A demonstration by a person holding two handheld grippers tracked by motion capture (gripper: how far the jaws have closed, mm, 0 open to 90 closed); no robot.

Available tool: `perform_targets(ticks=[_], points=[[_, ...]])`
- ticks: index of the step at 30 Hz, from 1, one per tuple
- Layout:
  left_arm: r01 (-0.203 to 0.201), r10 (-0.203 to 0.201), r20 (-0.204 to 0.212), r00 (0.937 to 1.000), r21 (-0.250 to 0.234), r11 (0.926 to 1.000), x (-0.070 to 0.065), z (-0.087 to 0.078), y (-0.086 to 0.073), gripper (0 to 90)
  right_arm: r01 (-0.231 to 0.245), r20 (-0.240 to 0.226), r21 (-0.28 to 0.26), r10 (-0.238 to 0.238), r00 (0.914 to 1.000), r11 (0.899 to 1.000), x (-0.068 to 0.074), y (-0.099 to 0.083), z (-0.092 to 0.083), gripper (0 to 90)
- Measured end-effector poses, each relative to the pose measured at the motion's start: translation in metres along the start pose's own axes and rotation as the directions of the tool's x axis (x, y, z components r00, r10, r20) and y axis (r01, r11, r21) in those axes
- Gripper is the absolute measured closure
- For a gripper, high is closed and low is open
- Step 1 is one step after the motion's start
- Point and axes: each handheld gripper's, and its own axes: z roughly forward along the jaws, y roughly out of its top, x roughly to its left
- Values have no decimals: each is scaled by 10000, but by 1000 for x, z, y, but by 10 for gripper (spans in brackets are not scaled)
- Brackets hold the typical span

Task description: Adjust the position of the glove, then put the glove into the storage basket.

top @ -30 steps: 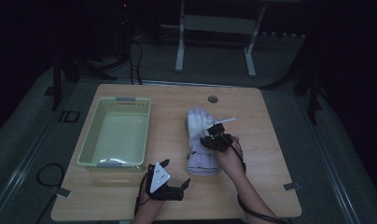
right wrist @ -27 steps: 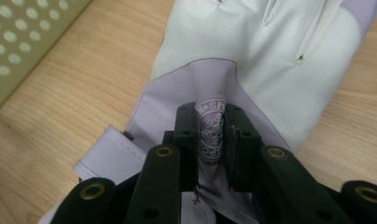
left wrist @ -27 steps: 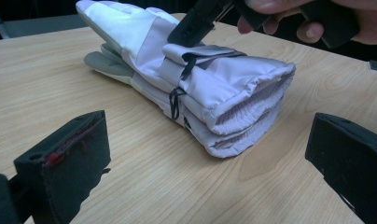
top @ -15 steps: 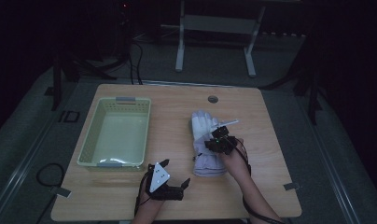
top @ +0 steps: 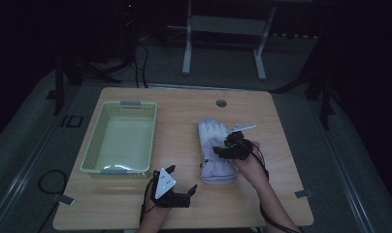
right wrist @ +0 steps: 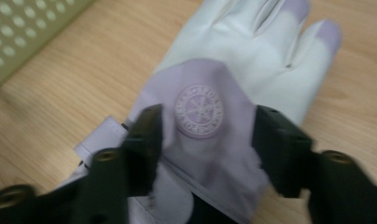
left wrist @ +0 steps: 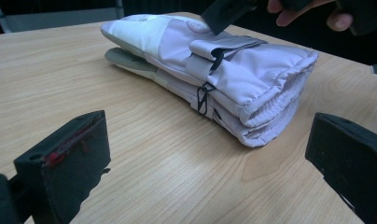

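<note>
- A pair of pale lilac gloves (top: 214, 153) lies stacked a little right of centre in the high view, on the wooden counter (top: 184, 111), fingers toward the top of the frame and cuffs toward the bottom.
- A pale green basket (top: 119, 138) sits at the left of the counter, well apart from the gloves.
- The right claw (top: 231, 145) is over the middle of the gloves, held by the person's right hand (top: 250, 162).
- In the right gripper view the right claw (right wrist: 205, 135) is spread open, its jaws either side of the round logo patch (right wrist: 198, 111) on the top glove; whether they touch the fabric is not clear.
- The left claw (top: 182, 182) rests low at the bottom centre of the high view, on the counter beside the cuffs.
- In the left gripper view the left claw (left wrist: 210, 158) stands wide open and holds nothing, with the gloves (left wrist: 210, 70) lying ahead at upper centre, a small black clip (left wrist: 203, 99) at their side.
</note>
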Motion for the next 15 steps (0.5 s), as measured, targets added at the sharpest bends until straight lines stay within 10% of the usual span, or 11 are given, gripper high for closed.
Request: perform_targets(ticks=[10,15], points=[[-129,127,58,9999,457,9989,0,4,4,0,403,-518,-136,-410,9978,9991,-11,-13,-24,150],[-11,8,21,10000,1099,9939,-4,4,17,0,1058,-401,-1443,-1127,9928,9839,-19,-24,-46,141]])
